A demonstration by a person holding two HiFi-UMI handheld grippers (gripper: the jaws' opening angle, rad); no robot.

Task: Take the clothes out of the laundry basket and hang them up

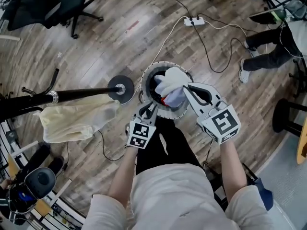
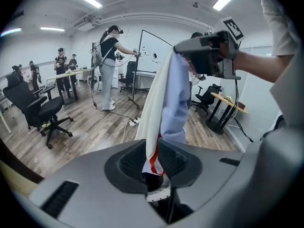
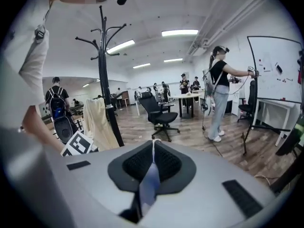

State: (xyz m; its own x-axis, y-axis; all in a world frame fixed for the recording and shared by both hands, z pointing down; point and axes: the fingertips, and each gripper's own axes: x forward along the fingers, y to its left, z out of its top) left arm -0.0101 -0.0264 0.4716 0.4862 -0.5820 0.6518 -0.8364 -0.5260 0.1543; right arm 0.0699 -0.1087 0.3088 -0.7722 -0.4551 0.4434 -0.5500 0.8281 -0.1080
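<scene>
Above the laundry basket (image 1: 154, 67) on the wooden floor, the right gripper (image 1: 188, 88) has its jaws pressed together on a thin fold of the white and pale-blue garment (image 1: 172, 87), which hangs from them down into the basket. The left gripper (image 1: 149, 108), lower and just beside the basket's rim, has its jaws half parted and pinching the garment's red-trimmed lower edge, which fills the gap between them.
</scene>
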